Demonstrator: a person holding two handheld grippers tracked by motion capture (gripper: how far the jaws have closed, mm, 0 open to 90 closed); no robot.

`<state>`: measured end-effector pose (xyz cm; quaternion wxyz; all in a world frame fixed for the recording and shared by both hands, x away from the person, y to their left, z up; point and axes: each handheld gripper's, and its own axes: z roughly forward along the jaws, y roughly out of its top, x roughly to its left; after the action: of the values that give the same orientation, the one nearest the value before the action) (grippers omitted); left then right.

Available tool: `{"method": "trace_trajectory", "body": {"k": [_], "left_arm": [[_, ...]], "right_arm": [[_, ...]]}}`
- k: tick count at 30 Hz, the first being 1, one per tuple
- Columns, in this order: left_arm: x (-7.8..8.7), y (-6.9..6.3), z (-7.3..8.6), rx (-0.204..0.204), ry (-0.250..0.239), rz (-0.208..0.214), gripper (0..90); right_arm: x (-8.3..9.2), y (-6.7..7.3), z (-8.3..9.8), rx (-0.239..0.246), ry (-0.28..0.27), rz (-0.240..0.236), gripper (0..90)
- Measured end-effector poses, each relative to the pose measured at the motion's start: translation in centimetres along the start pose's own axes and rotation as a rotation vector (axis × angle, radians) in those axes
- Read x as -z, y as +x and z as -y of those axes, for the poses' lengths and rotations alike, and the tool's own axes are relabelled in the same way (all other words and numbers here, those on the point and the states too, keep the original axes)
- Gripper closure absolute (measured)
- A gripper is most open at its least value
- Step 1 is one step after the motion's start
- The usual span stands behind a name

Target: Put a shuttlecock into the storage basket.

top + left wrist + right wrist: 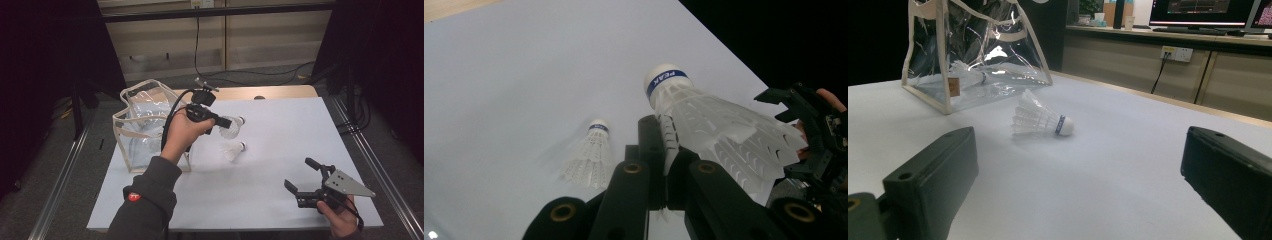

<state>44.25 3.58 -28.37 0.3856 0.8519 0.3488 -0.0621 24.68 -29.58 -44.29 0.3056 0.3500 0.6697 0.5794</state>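
The left gripper (223, 121) is clamped on the feathers of a shuttlecock (704, 120), holding it above the white table (280, 150), just right of the clear bag (142, 125). A second shuttlecock (234, 150) lies on its side on the table below it. The right gripper (304, 176) rests near the table's front edge with its jaws wide apart and nothing between them

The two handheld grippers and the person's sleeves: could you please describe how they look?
Both grippers are black with two blocky jaws. The left gripper trails a black cable, and its jaws carry brass-ringed holes. The right gripper bears a grey three-cornered plate. The left forearm wears a dark grey sleeve with a small red badge.
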Motion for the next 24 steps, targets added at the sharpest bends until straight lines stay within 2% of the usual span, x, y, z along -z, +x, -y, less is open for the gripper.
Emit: {"method": "trace_trajectory", "body": {"k": [10,19,23,24], "left_arm": [[0.8,0.2,-0.5,0.004,-0.013,-0.013,89.9],[1.7,0.4,-0.9,0.026,-0.025,-0.022,89.9],[2.1,0.4,-1.0,0.020,-0.023,-0.024,89.9],[2.2,0.4,-1.0,0.030,-0.030,-0.028,89.9]], "right_arm": [[0.0,-0.1,0.0,0.004,-0.001,0.000,1.6],[0.1,-0.1,0.0,0.005,0.000,0.002,1.6],[0.0,-0.1,0.0,0.004,-0.001,0.000,1.6],[0.0,-0.1,0.0,0.007,-0.002,0.000,1.6]]}}
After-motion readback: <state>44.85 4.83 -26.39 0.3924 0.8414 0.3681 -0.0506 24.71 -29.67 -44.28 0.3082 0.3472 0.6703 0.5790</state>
